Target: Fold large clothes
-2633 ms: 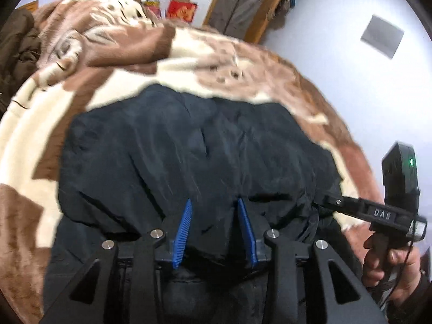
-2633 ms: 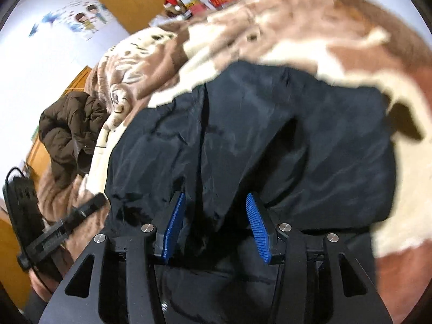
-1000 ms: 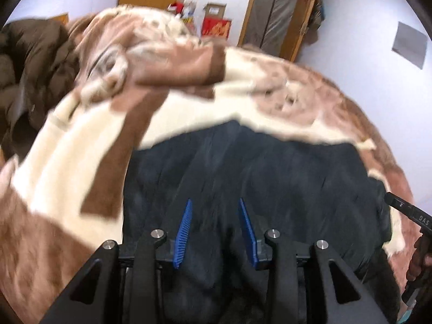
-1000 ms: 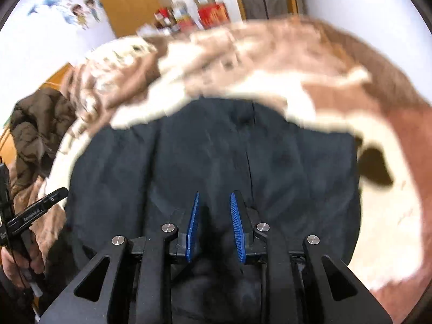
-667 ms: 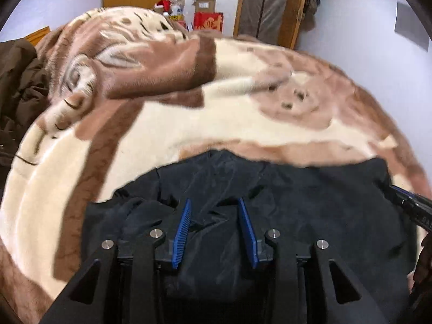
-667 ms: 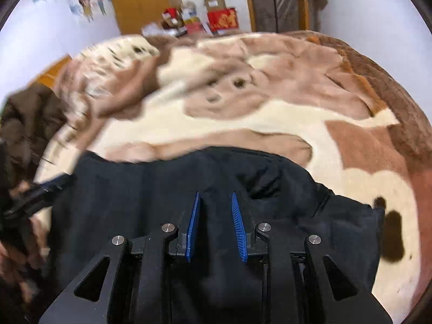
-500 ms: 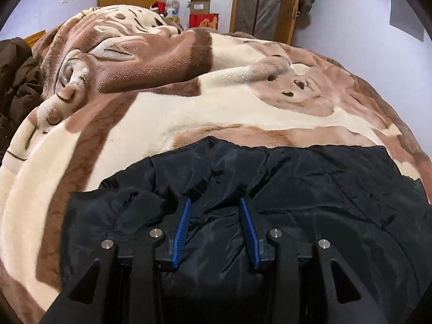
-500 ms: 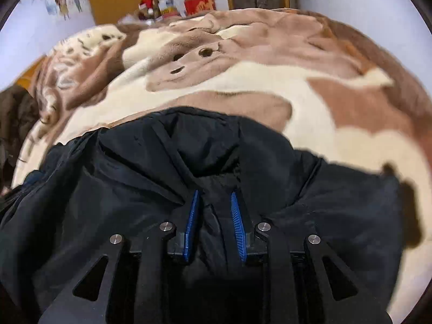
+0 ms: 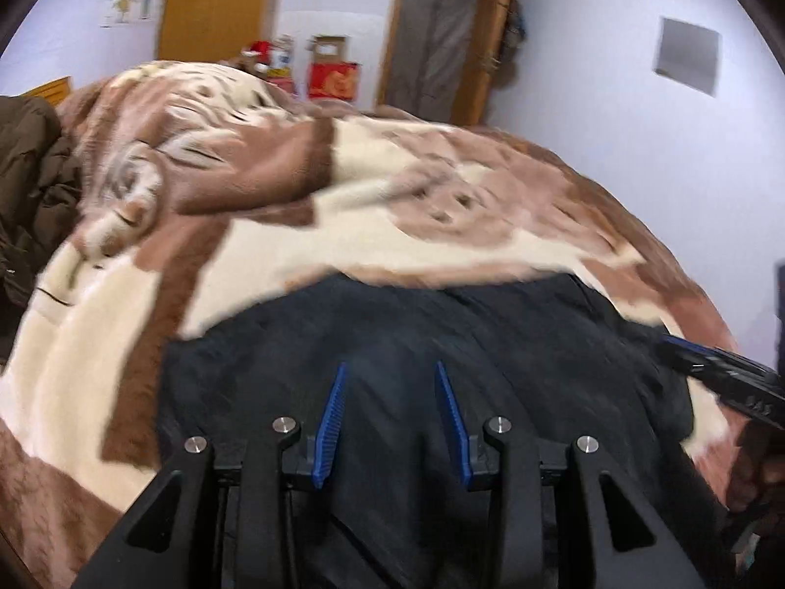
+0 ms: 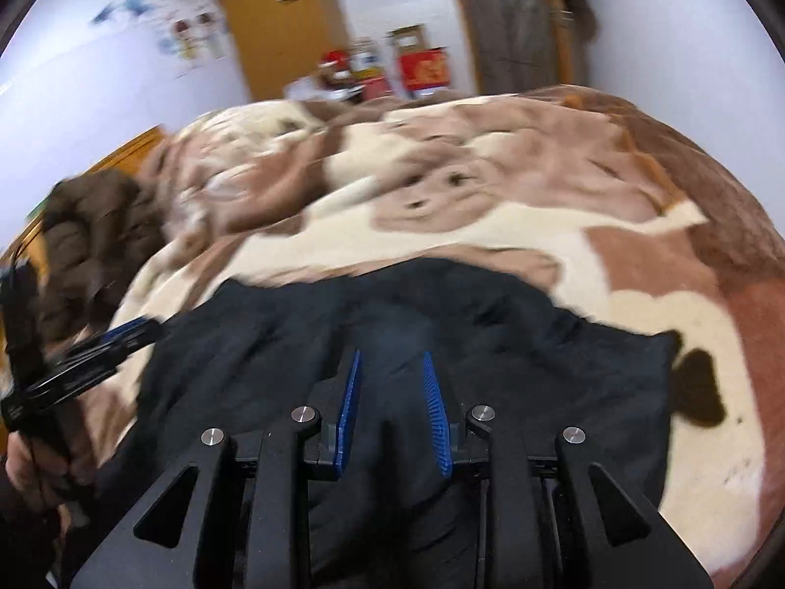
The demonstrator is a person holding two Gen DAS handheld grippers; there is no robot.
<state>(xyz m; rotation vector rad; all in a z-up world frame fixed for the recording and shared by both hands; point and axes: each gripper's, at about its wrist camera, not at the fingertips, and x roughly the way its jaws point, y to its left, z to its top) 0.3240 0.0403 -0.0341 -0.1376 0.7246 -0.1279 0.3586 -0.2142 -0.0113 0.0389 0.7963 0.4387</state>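
Lying on the bed: one black jacket (image 9: 490,353), folded into a broad bundle on a brown-and-cream blanket (image 9: 274,255), directly ahead of and beneath both tools.

Left tool (image 9: 390,417): blue pads (image 9: 331,422) spread apart, nothing between them, jacket fabric showing below the gap. Whether the tips touch the cloth cannot be told; the frame is blurred.

Right tool (image 10: 392,410): blue pads (image 10: 436,417) spread, gap narrower than the left tool's, black fabric visible in the gap and rising around the base of the pads. No pinch on the cloth can be made out.

Each tool appears in the other's view: right tool at the left tool's far right, beside the jacket's edge; left tool at the right tool's far left, beside the opposite edge, gripped by a hand (image 10: 34,466).

Brown coat (image 10: 93,240): heaped at the bed's side, left of both tools, apart from the jacket.

Beyond the bed: wooden door (image 9: 211,0), red box (image 9: 333,81), pale wall.
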